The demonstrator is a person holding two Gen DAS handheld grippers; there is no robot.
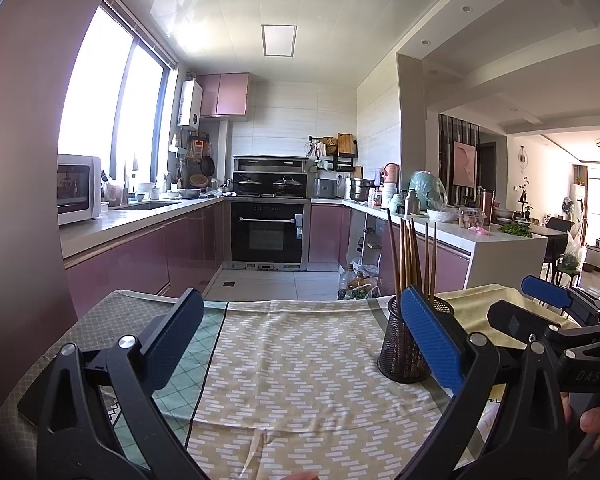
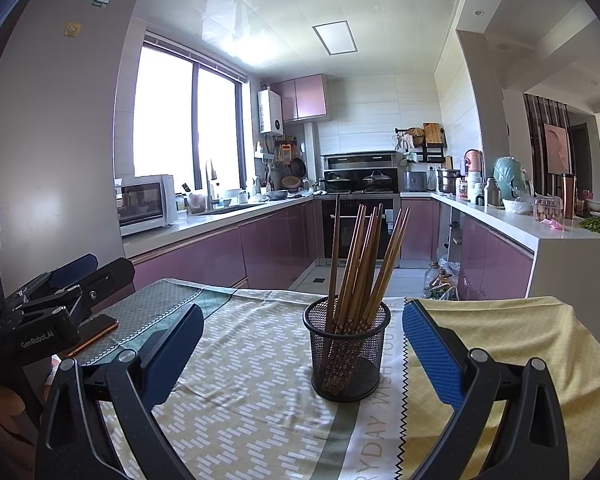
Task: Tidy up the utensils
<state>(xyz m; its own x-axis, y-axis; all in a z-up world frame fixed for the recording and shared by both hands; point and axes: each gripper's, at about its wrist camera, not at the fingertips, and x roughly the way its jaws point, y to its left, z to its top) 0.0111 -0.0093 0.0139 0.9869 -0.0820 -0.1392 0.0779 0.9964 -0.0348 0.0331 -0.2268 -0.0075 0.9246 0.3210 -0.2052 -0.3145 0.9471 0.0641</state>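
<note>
Wooden chopsticks (image 2: 356,264): bundle standing near-upright, tips down in black mesh holder (image 2: 346,354), tops fanning slightly rightward. Holder on patterned tablecloth (image 2: 244,360), between right gripper's (image 2: 303,354) spread fingers. Left gripper (image 1: 302,344): spread, empty.

Both wrist views sit low over the patterned tablecloth (image 1: 300,344), facing the oven (image 1: 267,236) wall. Left wrist view sits left of the mesh chopstick holder (image 1: 404,344); right wrist view faces the holder head-on, close. Shared: holder, tablecloth, kitchen counters.
</note>
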